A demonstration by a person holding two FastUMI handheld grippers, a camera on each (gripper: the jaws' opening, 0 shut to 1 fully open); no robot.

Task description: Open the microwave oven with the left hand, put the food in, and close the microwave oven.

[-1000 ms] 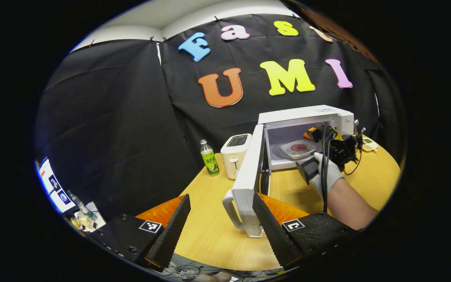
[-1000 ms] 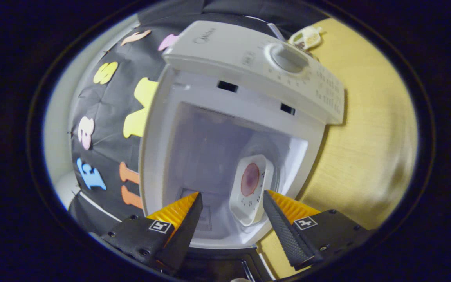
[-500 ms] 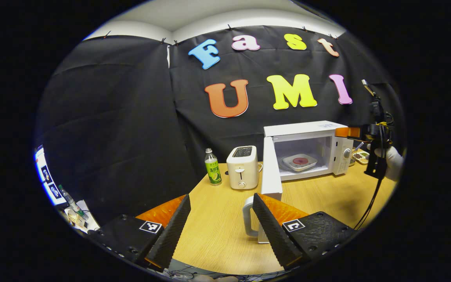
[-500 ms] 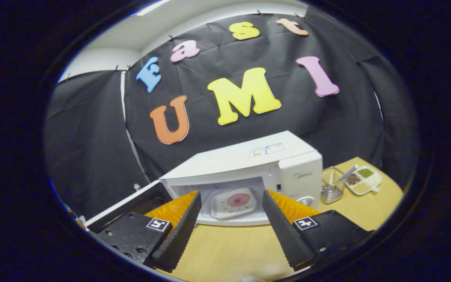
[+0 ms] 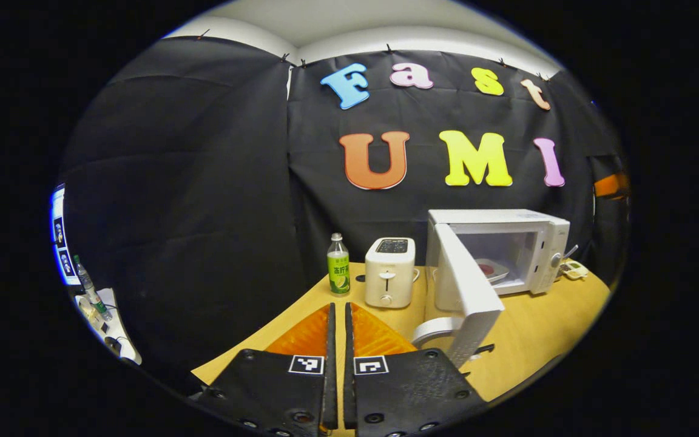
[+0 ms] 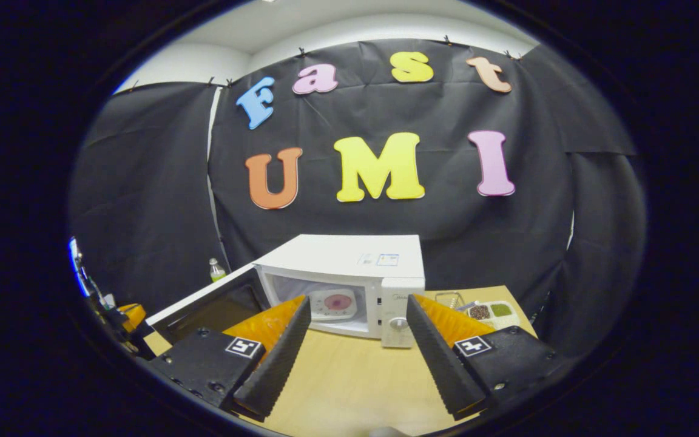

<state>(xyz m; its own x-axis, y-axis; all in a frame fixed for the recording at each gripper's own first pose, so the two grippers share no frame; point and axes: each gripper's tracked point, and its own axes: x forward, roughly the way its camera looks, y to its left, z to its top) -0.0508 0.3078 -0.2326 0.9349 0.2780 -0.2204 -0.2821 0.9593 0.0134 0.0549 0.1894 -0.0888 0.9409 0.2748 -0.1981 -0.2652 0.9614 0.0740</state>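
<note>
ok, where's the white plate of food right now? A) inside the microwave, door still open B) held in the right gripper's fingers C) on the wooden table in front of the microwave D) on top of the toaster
A: the white plate with the red food sits inside the white microwave oven, whose door hangs part-open; the right gripper is open and holds nothing.

White microwave (image 6: 349, 261), white toaster (image 5: 389, 271), green-labelled bottle (image 5: 338, 273), pale wood table (image 6: 349, 382), white plate (image 6: 332, 303) with pink food.
</note>
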